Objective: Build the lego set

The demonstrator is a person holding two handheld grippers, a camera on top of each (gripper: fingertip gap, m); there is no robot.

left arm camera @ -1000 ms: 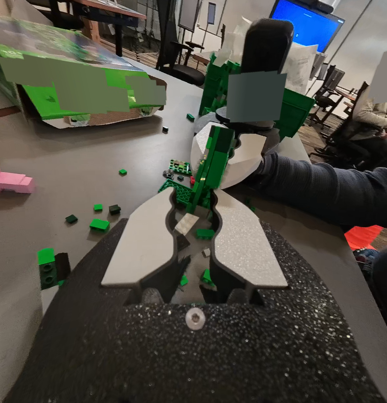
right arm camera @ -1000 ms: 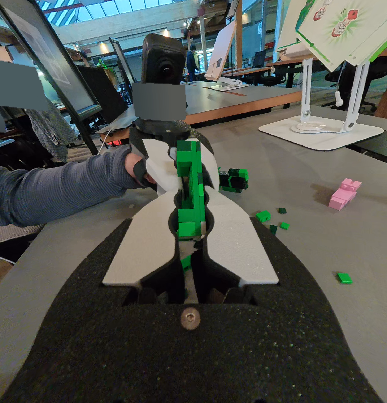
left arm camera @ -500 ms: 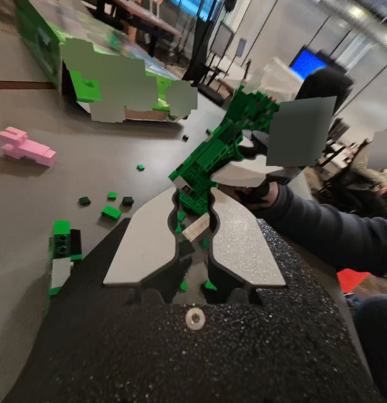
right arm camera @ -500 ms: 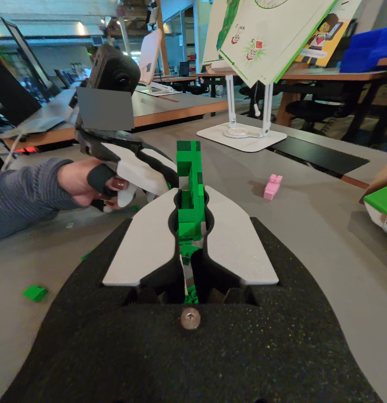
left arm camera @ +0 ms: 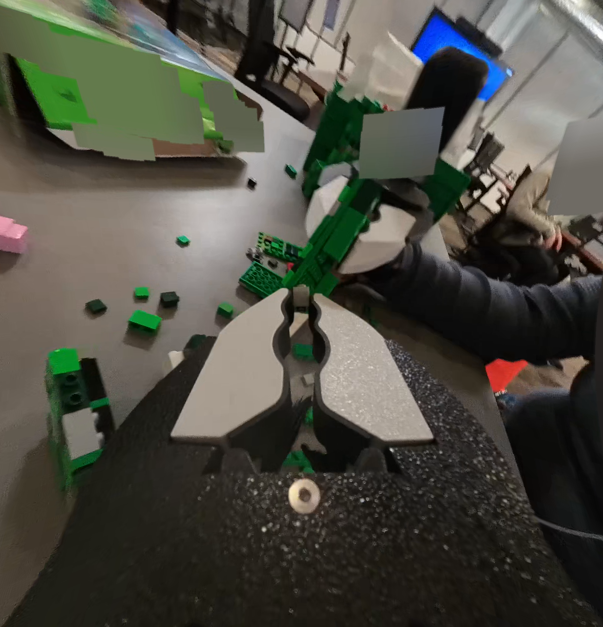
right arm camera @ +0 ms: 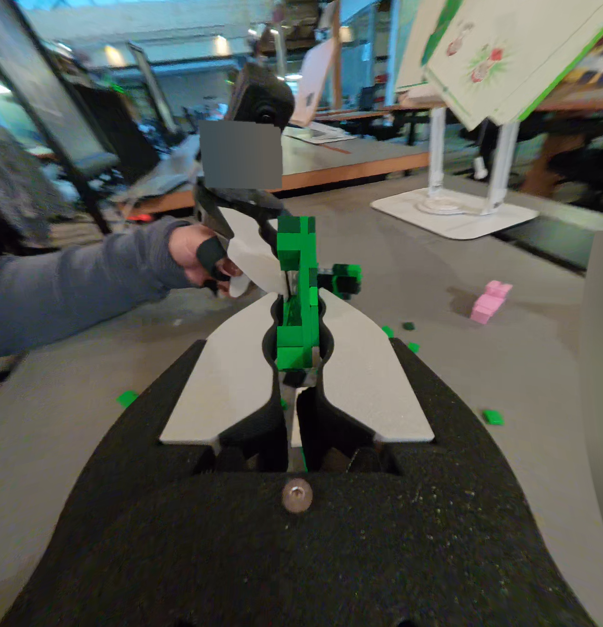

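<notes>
Grey table carries everything, and at ten o'clock in my left wrist view lies the biggest thing, the green set box, open at its end. At one o'clock stands a tall green build, blurred, so I judge a good part of the set is already put together. My right gripper is clamped on the long green column, which stands up toward twelve o'clock in its own view. My left gripper has its tips nearly closed on a small pale brick, held right at the lower end of that column; I cannot tell whether brick and column touch. I judge this brick is about to be pressed on. A green, black and white block sits at eight o'clock, a pink figure at three o'clock in the right wrist view. Loose green pieces lie scattered at nine o'clock, so plenty is left to fit
</notes>
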